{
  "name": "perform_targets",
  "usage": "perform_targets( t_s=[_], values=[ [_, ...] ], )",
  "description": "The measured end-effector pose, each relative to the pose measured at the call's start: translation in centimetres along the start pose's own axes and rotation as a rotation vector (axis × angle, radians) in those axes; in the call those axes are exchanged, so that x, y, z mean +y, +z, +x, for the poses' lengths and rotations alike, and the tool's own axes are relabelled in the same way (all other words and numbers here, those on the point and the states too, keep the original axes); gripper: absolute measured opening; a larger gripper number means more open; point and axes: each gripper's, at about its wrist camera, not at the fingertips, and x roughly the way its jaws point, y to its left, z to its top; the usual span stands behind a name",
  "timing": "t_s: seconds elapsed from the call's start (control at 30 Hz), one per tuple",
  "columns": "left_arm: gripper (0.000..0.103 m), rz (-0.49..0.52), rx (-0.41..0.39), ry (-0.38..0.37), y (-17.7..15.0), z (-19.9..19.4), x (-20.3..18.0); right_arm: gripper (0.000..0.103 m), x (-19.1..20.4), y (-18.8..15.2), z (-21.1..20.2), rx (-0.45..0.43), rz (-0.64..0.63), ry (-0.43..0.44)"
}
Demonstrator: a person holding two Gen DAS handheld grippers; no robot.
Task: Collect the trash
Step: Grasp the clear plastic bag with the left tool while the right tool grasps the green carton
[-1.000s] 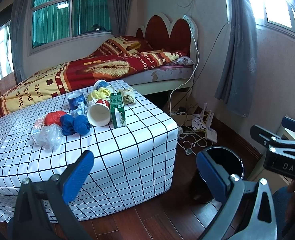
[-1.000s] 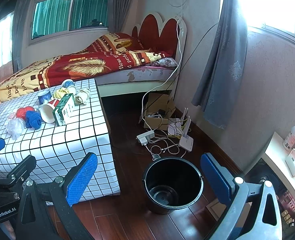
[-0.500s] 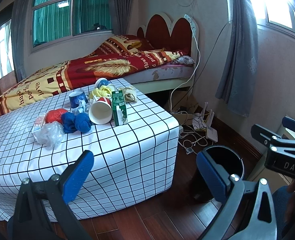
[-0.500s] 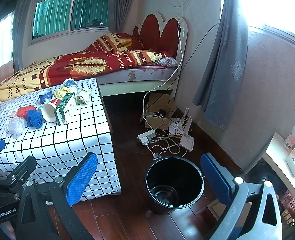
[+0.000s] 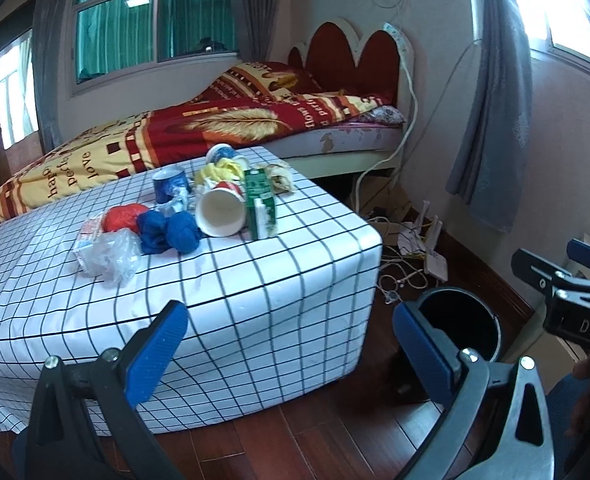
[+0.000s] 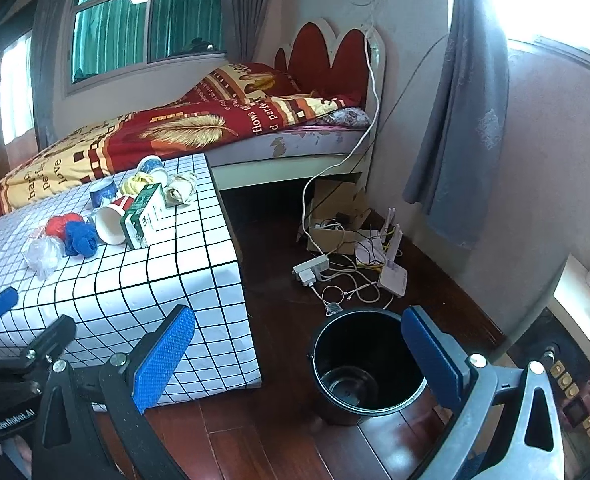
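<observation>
Trash lies in a cluster on the checked table: a green carton, a tipped paper cup, blue wads, a red wad, clear plastic, a blue cup and yellow scraps. The carton and paper cup also show in the right wrist view. A black bucket stands empty on the floor right of the table; it also shows in the left wrist view. My left gripper is open and empty, short of the table's near edge. My right gripper is open and empty, above the floor beside the bucket.
A bed with a red and yellow blanket stands behind the table. A power strip, router and tangled cables lie on the wooden floor past the bucket. A grey curtain hangs at the right wall. A white shelf sits at far right.
Both grippers have drifted slightly forward toward the table and bucket. Both stay open and empty. The trash has not moved.
</observation>
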Motion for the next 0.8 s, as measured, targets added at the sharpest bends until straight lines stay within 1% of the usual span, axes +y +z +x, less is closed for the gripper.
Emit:
perform_targets(
  t_s=[0.07,0.1,0.17,0.23,0.27,0.3,0.33,0.4,0.53,0.57,0.67,0.7,0.77,0.8],
  values=[
    [0.103,-0.011,0.006,0.014,0.0,0.3,1.1,0.103,0.7,0.0,0.8,0.002,-0.023,0.017],
    [0.103,-0.018,0.011,0.027,0.0,0.5,1.8,0.103,1.3,0.0,1.3,-0.008,-0.042,0.028],
    [0.103,-0.037,0.019,0.062,0.0,1.0,3.8,0.103,2.4,0.0,2.5,-0.001,-0.099,0.050],
    [0.103,-0.054,0.024,0.115,-0.1,1.3,5.4,0.103,3.5,0.0,3.8,0.036,-0.141,0.077],
    [0.103,-0.068,0.029,0.147,-0.1,1.7,6.7,0.103,4.2,0.2,4.4,0.062,-0.149,0.089],
    [0.103,-0.082,0.032,0.162,-0.1,2.0,7.5,0.103,4.8,0.5,4.9,0.071,-0.145,0.111],
    [0.103,-0.103,0.035,0.168,-0.1,2.3,8.6,0.103,5.3,0.7,5.3,0.072,-0.141,0.136],
    [0.103,-0.144,0.037,0.156,-0.2,3.0,10.4,0.103,6.8,1.3,6.0,0.070,-0.151,0.176],
    [0.102,-0.167,0.066,0.206,-0.4,5.4,13.1,0.103,11.0,2.5,8.0,0.051,-0.202,0.245],
    [0.101,-0.175,0.068,0.217,-0.4,6.0,13.8,0.103,12.2,2.8,8.6,0.050,-0.218,0.262],
    [0.091,-0.206,0.073,0.219,-0.3,7.5,15.5,0.102,14.8,3.7,10.5,0.042,-0.250,0.301],
    [0.090,-0.216,0.073,0.217,-0.3,8.2,16.0,0.101,15.9,4.0,11.5,0.051,-0.256,0.315],
    [0.086,-0.227,0.076,0.211,-0.1,8.9,16.6,0.093,17.1,4.5,13.0,0.065,-0.260,0.337],
    [0.084,-0.234,0.077,0.205,0.0,9.3,16.8,0.091,17.8,4.8,13.8,0.072,-0.264,0.342]
  ],
)
